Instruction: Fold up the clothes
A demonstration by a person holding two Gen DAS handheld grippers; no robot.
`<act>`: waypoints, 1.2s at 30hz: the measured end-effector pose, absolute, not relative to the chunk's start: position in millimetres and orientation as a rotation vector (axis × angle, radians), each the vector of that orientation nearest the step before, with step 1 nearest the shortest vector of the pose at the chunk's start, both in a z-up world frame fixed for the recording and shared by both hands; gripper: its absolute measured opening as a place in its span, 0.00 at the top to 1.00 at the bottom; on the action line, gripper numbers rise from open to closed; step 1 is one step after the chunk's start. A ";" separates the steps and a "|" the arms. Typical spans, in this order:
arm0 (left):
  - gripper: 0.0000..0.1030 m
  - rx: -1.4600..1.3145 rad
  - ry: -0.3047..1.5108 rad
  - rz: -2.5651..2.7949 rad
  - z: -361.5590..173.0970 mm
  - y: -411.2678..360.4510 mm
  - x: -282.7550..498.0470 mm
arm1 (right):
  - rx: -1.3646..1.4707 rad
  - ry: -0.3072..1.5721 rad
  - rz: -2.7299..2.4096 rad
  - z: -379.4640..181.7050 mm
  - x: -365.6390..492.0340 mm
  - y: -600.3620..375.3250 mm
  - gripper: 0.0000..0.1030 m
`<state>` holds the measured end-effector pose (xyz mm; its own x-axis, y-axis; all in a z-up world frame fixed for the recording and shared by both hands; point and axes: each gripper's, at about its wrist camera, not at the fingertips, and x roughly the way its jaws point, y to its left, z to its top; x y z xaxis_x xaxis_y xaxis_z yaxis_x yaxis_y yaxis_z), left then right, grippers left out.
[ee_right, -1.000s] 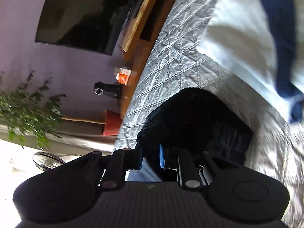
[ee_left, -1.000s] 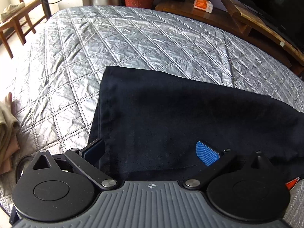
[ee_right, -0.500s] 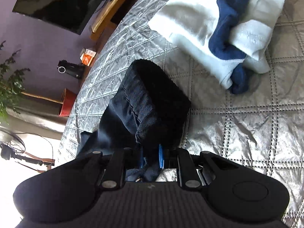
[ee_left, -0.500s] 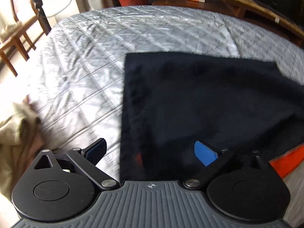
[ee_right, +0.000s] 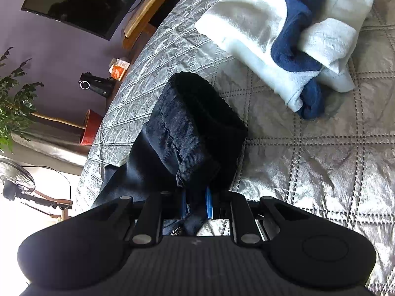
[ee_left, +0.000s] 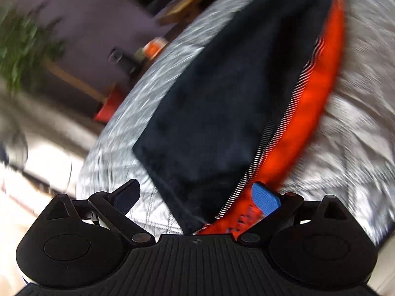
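Right gripper jaws pinching bunched dark garment above bed, lifting fabric for folding. Left gripper jaws spread, gripping nothing, hovering near zipper.

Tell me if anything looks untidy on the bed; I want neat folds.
The white and blue clothes lie in a loose, crumpled heap on the quilt. The dark garment is bunched where the right tool pinches it, hanging in uneven folds.
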<state>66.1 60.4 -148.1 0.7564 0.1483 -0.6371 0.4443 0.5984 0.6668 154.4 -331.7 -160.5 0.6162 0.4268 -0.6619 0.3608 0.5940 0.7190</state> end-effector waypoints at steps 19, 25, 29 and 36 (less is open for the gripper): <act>0.35 0.995 0.735 -0.263 -164.9 68.0 80.3 | 0.972 0.919 0.055 -161.7 149.9 -330.7 0.88; 0.58 1.070 0.704 -0.339 -174.1 66.2 69.7 | 0.967 0.920 0.052 -160.7 149.8 -330.0 0.88; 0.69 1.037 0.738 -0.369 -172.8 66.5 71.0 | 0.969 0.923 0.051 -161.9 148.4 -330.6 0.88; 0.93 0.993 0.800 -0.390 -168.3 63.9 71.3 | 0.994 0.927 0.047 -164.1 150.5 -330.2 0.89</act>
